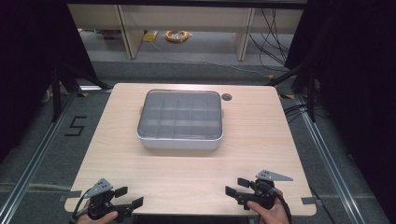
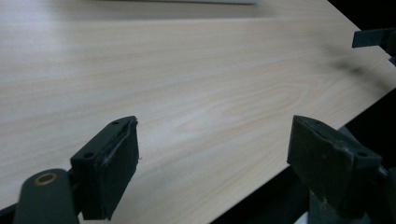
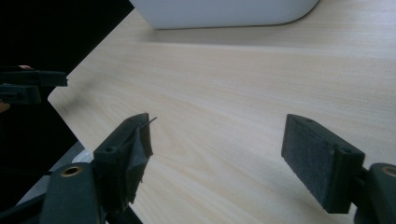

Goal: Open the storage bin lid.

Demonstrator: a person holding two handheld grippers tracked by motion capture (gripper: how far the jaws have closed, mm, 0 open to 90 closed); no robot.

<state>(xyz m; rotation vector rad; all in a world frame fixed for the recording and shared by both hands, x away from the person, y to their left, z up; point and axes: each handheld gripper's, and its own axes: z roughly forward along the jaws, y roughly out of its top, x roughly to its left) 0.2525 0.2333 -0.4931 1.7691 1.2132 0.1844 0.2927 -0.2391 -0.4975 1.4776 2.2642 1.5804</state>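
Pale wood table (image 1: 187,172) lies bare under my left gripper (image 1: 127,198) and right gripper (image 1: 237,186), both wide open and empty at frame bottom, so next I'd reach for the centre's lidded compartment box (image 1: 181,119).

A light wooden table (image 1: 187,172) stands on grey floor (image 1: 28,154); a yellow cable coil (image 1: 177,35) lies beyond.

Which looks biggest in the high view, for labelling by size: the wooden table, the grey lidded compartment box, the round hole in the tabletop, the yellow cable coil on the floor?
1. Wooden table
2. Grey lidded compartment box
3. Yellow cable coil, though farther from the camera, so unsure
4. Round hole
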